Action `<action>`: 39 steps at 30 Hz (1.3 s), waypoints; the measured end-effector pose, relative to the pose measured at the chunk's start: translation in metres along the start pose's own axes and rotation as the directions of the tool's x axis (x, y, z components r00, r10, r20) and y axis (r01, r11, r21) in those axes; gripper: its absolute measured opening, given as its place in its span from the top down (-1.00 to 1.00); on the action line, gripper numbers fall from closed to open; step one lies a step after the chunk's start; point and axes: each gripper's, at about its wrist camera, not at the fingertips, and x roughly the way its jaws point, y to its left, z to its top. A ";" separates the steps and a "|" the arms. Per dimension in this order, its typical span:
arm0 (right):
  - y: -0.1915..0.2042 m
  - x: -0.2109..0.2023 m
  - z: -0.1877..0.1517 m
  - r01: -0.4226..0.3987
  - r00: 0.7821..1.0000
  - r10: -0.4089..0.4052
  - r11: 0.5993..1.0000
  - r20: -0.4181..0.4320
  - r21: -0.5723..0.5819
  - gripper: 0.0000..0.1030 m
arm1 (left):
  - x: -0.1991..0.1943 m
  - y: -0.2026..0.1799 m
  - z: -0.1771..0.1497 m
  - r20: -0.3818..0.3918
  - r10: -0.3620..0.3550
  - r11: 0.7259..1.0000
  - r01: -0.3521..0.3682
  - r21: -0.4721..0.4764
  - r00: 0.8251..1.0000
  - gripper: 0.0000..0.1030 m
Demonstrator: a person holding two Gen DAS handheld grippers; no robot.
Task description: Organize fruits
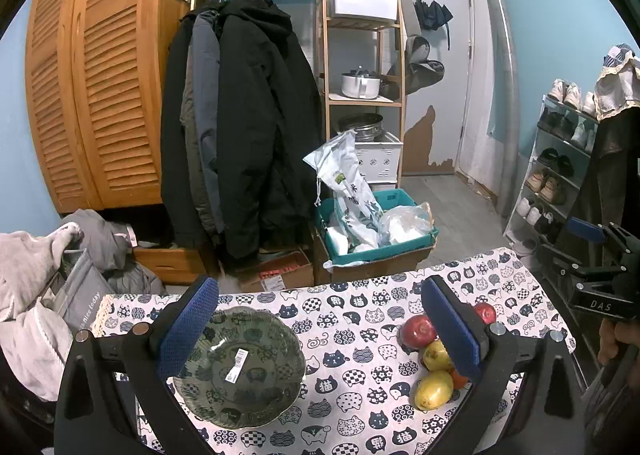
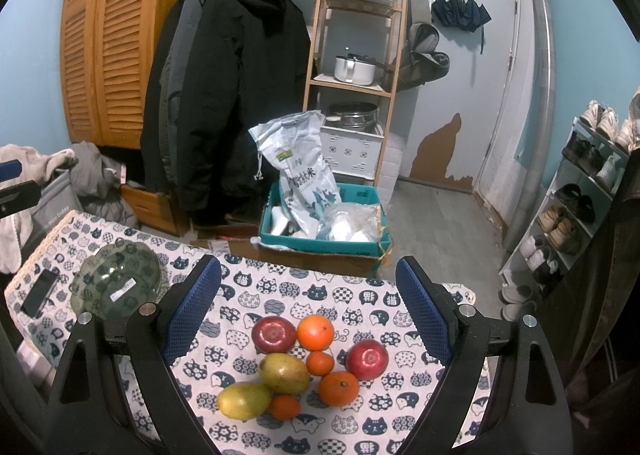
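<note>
A dark green glass bowl with a barcode sticker sits on the cat-print tablecloth; it also shows in the right wrist view. My left gripper is open above the cloth, its left finger over the bowl's rim. A pile of fruit lies to the right: two red apples, two yellow-green mangoes, and several oranges. My right gripper is open and empty, hovering over the pile. In the left wrist view the fruit is partly hidden behind the right finger.
A phone lies on the cloth left of the bowl. Beyond the table's far edge stand a teal box with bags, hanging coats, a wooden shelf and a shoe rack at right. Clothes are piled at left.
</note>
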 end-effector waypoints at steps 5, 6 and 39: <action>0.000 0.000 0.000 0.000 1.000 0.000 1.000 -0.001 0.000 -0.70 | 0.000 0.000 0.000 0.000 0.000 1.000 0.000 0.000 1.000 -0.99; 0.000 0.000 0.000 0.000 1.000 0.000 1.000 -0.001 0.000 -0.70 | 0.000 0.000 0.000 0.000 -0.001 1.000 0.001 0.000 1.000 -0.99; -0.003 0.000 -0.001 0.001 1.000 -0.001 1.000 -0.004 -0.002 -0.70 | 0.003 -0.002 -0.005 -0.020 -0.003 1.000 0.003 -0.006 1.000 -0.99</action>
